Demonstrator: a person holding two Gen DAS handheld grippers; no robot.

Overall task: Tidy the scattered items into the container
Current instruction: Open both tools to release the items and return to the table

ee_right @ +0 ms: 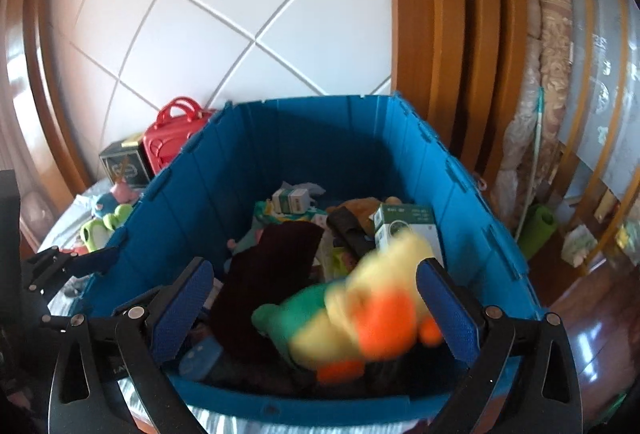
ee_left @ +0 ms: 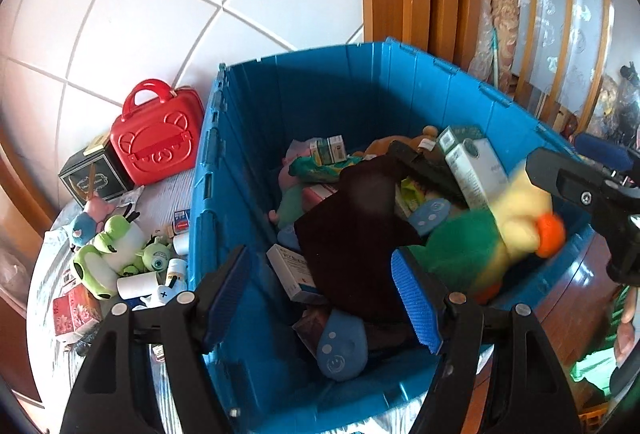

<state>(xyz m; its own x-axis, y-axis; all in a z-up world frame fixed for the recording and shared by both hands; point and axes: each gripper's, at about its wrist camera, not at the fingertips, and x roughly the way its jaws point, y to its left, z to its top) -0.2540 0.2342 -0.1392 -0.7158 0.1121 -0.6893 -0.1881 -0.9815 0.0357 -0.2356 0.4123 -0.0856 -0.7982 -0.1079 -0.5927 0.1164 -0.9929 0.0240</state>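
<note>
A big blue crate [ee_left: 320, 94] [ee_right: 300, 138] holds a dark cloth [ee_left: 352, 234], several small boxes and soft toys. A yellow duck plush [ee_left: 516, 214] [ee_right: 360, 310] with a green body and orange beak shows blurred over the crate's near right corner. It lies between the wide-apart fingers of my right gripper [ee_right: 316, 270] [ee_left: 580, 190], and the pads do not press on it. My left gripper [ee_left: 320, 266] [ee_right: 92, 258] hovers open over the crate's near edge with nothing between its fingers. Left of the crate lie green plush toys [ee_left: 112, 250], a pig plush [ee_left: 86, 218] and a white roll [ee_left: 138, 284].
A red toy case [ee_left: 156, 138] and a black box [ee_left: 92, 174] stand at the back left of the crate, with small red cartons [ee_left: 76, 314] nearer. White tiled wall behind. A wooden door frame [ee_right: 432, 34] and rolled mats [ee_right: 548, 74] stand to the right.
</note>
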